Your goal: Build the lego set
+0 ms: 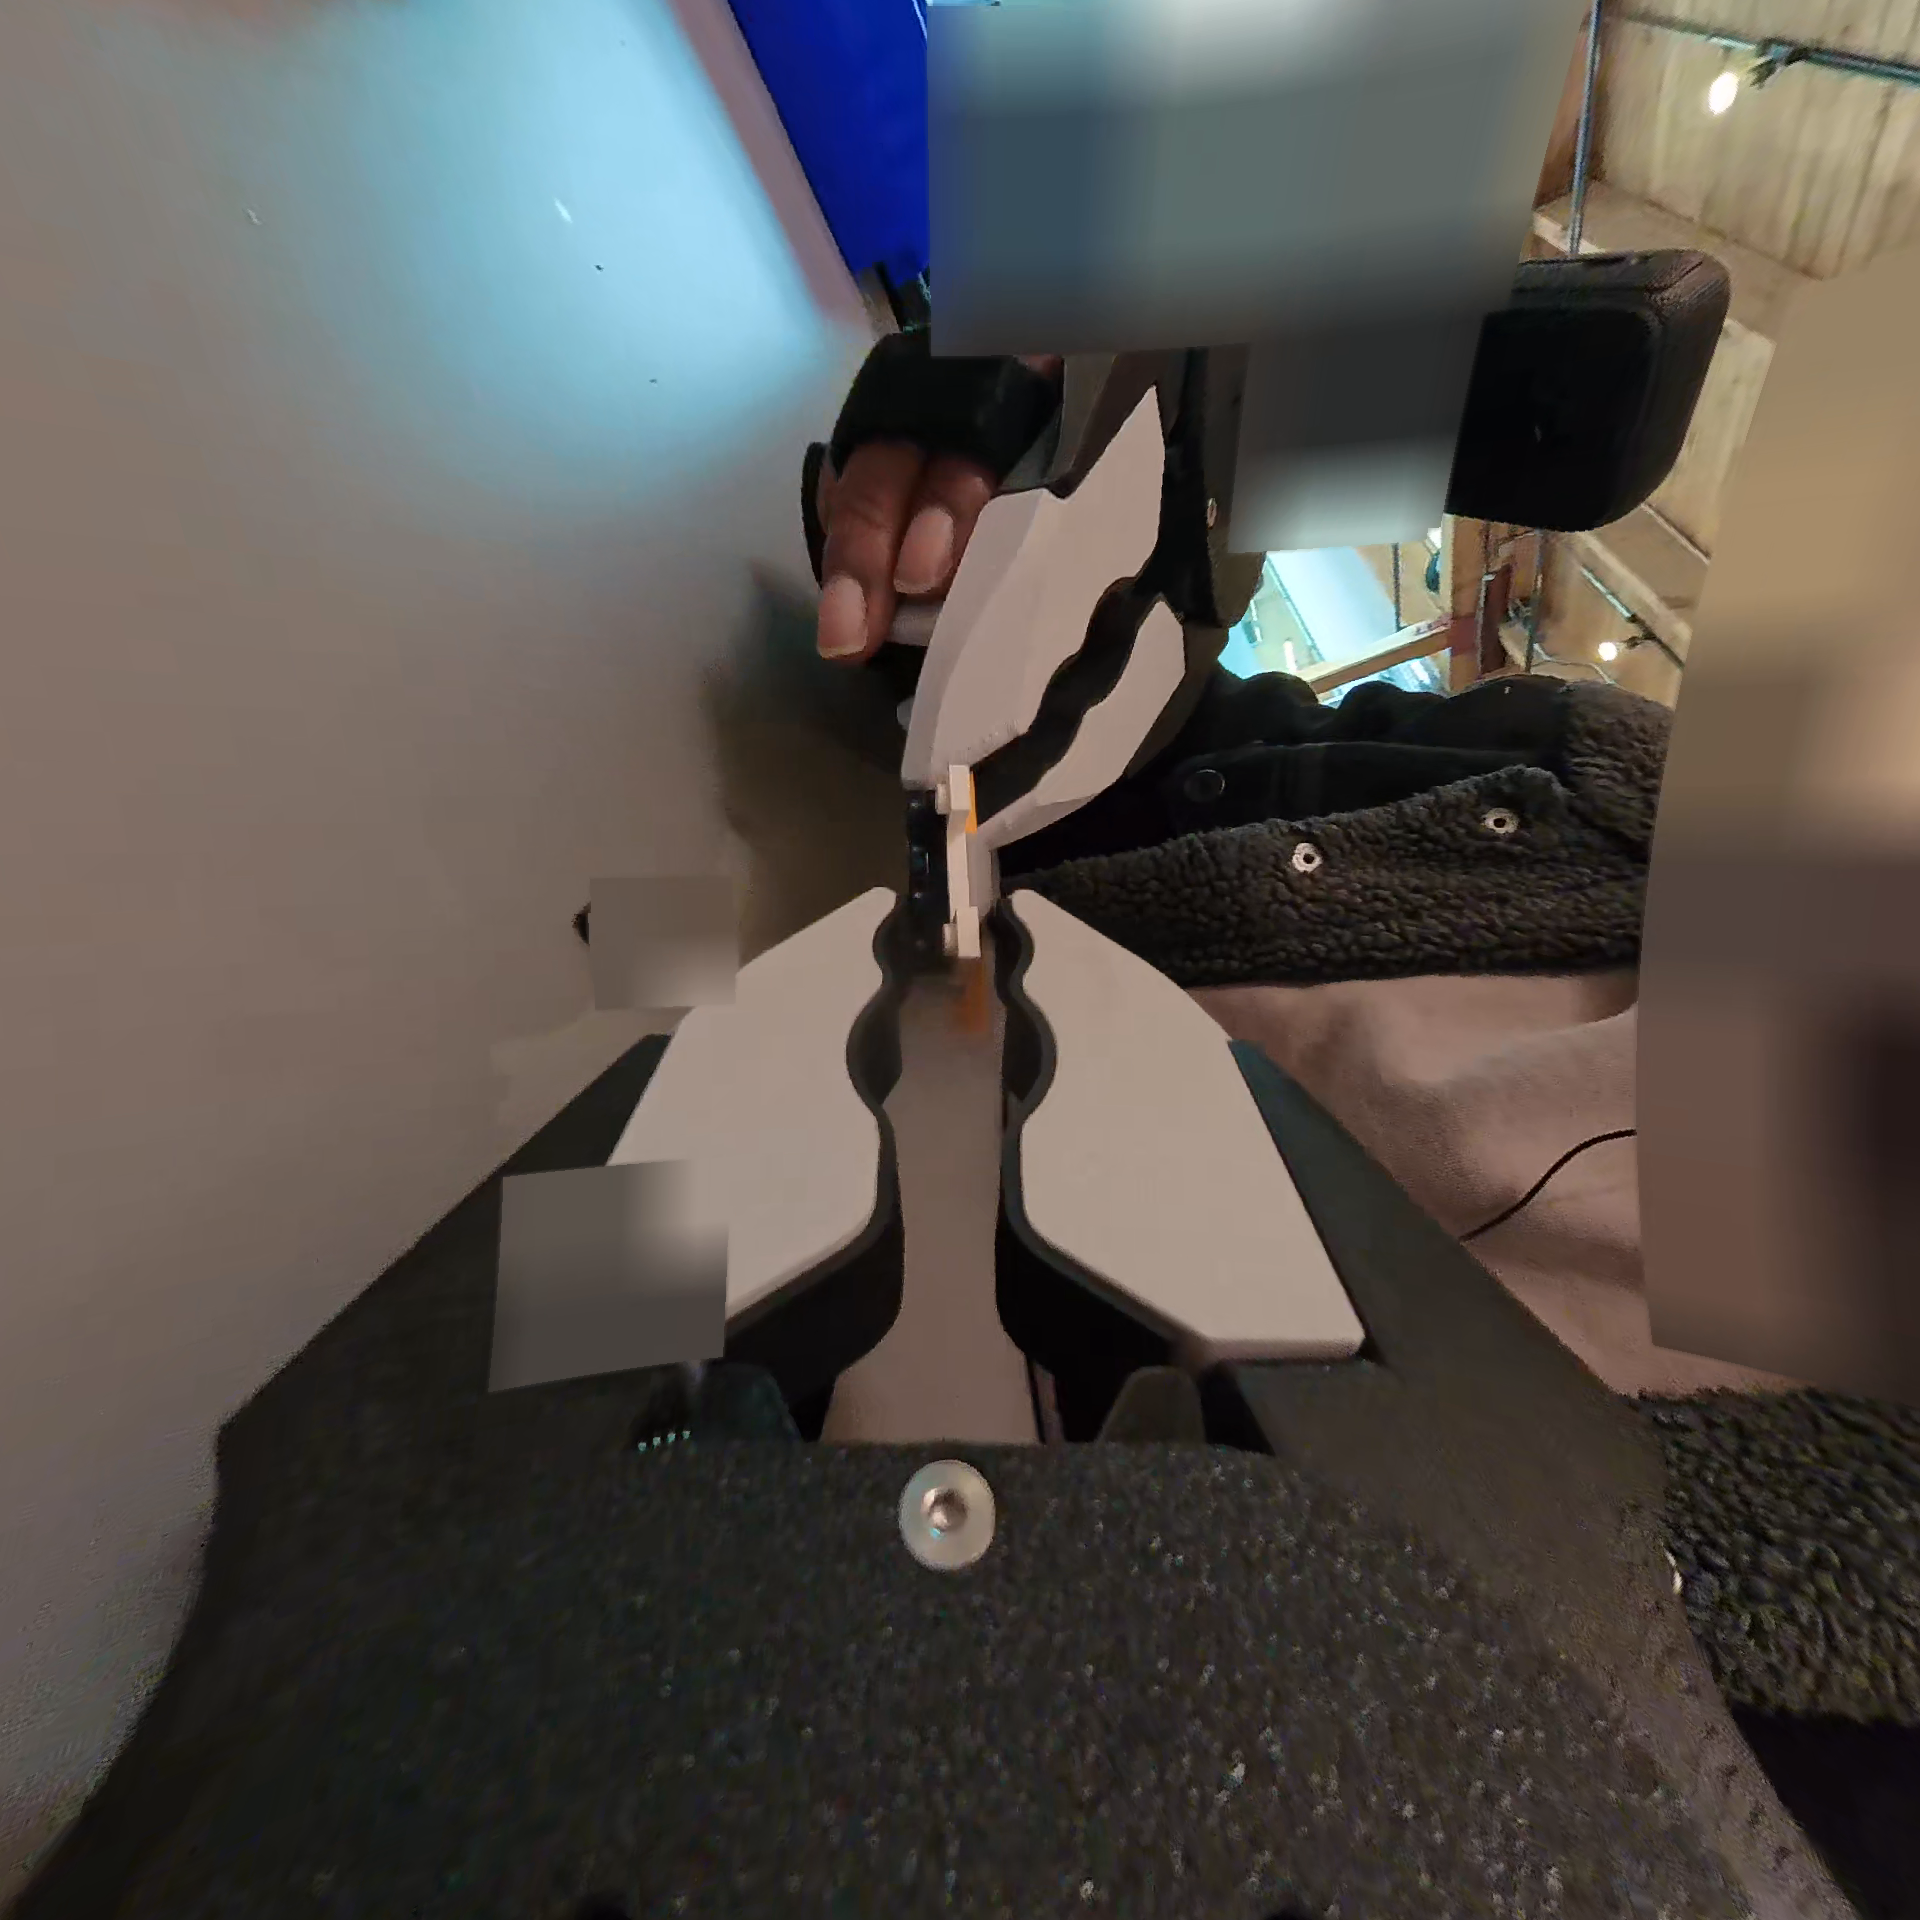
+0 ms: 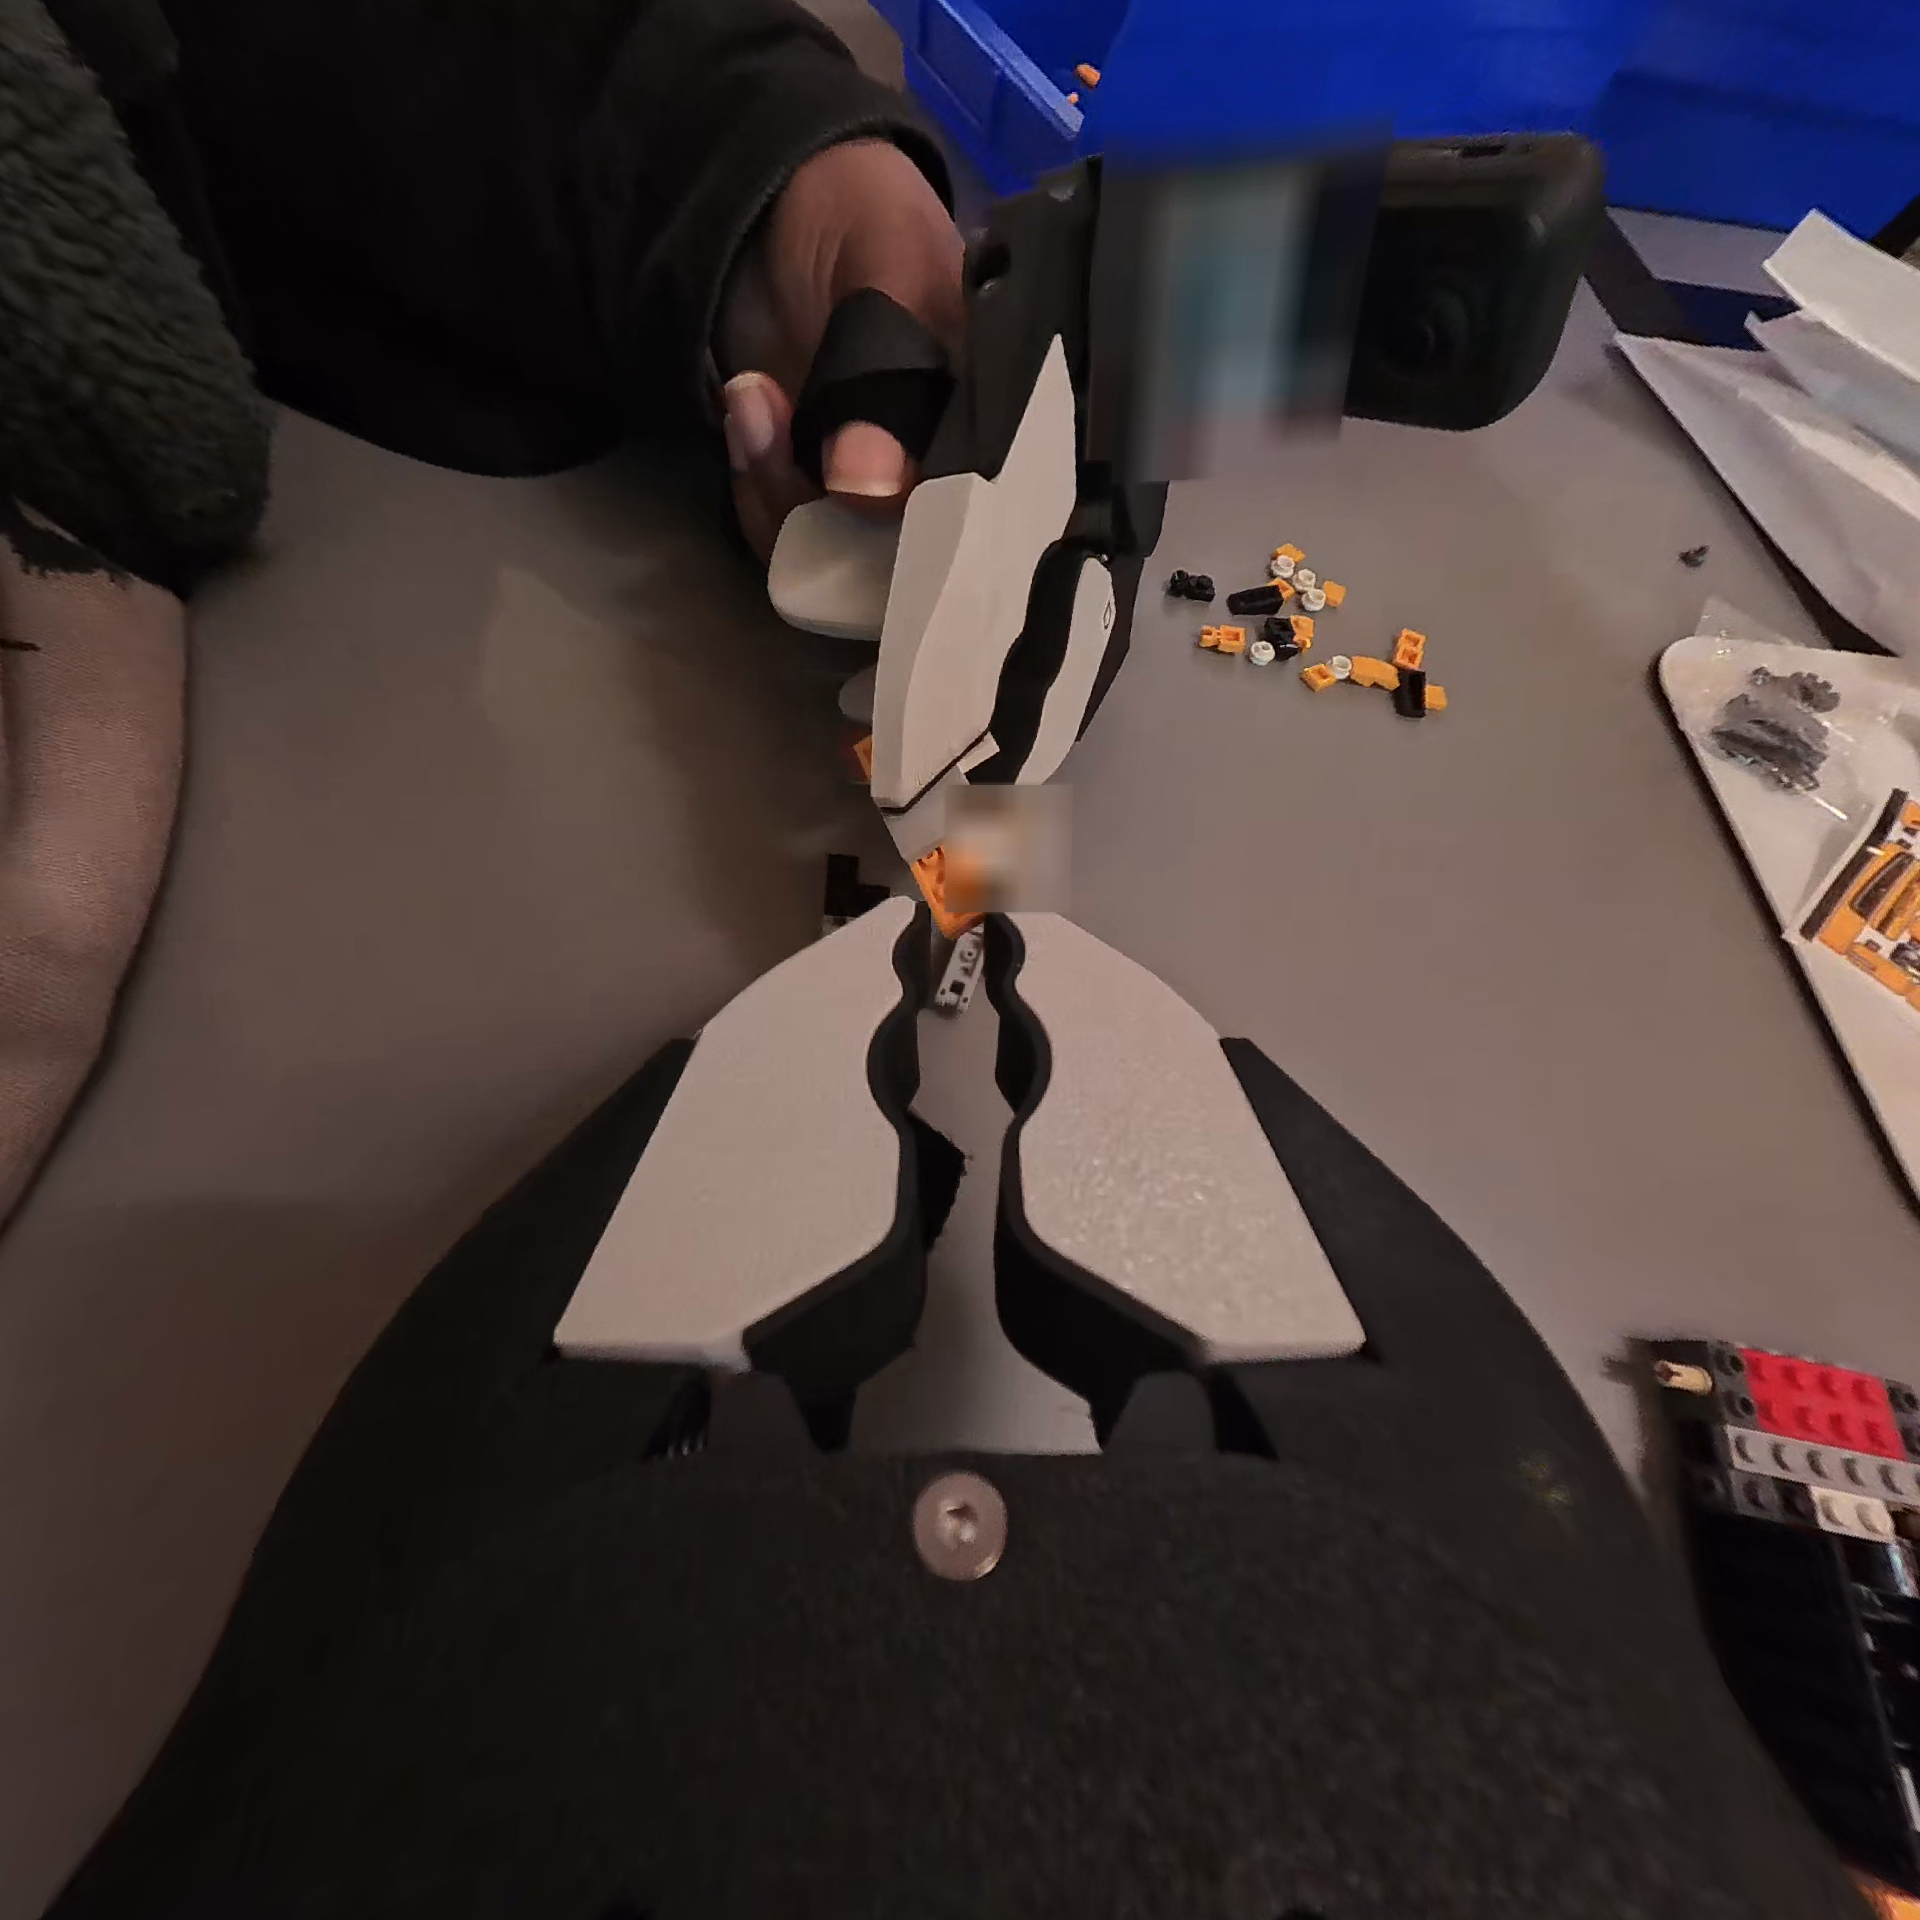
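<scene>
A small lego assembly of white, black and orange parts (image 1: 954, 868) is held in the air between both grippers. My left gripper (image 1: 953, 920) is shut on its near end. In this view the right gripper (image 1: 961, 792) comes from above and pinches the far end. In the right wrist view my right gripper (image 2: 954, 925) is shut on the assembly's orange part (image 2: 948, 888), with a light grey part (image 2: 959, 977) between its fingers. The left gripper (image 2: 914, 816) meets it from above. Blur hides part of the assembly.
On the grey table (image 2: 1351, 987) lie a scatter of orange, black and white pieces (image 2: 1311, 636), a clear bag of black parts (image 2: 1766, 727), an orange sheet (image 2: 1870, 914) and a partly built model with a red plate (image 2: 1813, 1439). Blue bins (image 2: 1662, 94) stand behind. The grippers are tip to tip, or close to it.
</scene>
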`<state>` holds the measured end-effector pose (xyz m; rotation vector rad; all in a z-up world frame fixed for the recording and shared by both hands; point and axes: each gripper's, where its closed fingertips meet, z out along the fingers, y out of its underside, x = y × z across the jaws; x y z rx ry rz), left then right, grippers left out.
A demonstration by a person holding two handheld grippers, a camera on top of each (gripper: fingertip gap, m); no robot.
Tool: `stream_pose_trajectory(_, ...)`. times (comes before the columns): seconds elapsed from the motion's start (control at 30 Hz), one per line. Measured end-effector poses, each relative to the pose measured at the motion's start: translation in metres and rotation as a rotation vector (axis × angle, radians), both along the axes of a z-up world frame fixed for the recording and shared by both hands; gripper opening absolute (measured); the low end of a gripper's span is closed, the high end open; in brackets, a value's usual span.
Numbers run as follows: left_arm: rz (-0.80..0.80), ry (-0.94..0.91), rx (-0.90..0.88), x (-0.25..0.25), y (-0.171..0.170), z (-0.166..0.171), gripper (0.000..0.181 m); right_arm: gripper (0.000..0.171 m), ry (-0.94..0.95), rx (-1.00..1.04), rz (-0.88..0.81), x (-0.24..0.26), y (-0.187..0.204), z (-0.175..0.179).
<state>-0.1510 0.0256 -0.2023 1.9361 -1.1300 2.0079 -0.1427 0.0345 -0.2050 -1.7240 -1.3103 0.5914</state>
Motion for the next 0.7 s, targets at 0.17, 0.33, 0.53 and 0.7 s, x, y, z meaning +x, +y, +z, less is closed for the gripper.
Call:
stream_pose_trajectory(0.17, 0.028, -0.002, 0.047, 0.000, 0.006, -0.001, 0.023, 0.009, 0.094, -0.181, -0.043, 0.003, 0.002, 0.001)
stream_pose_trajectory(0.33, 0.046, -0.005, 0.034, 0.000, 0.010, 0.001, 0.020, 0.009, 0.130, -0.197, -0.070, 0.001, 0.005, 0.004)
stream_pose_trajectory(0.53, 0.164, -0.001, -0.018, -0.007, 0.039, 0.004, 0.019, 0.016, -0.067, -0.208, -0.086, 0.010, 0.006, -0.024)
stream_pose_trajectory(0.7, 0.213, 0.025, -0.011, -0.011, 0.053, -0.003, 0.019, 0.019, -0.209, -0.258, -0.091, 0.000, 0.004, -0.049)
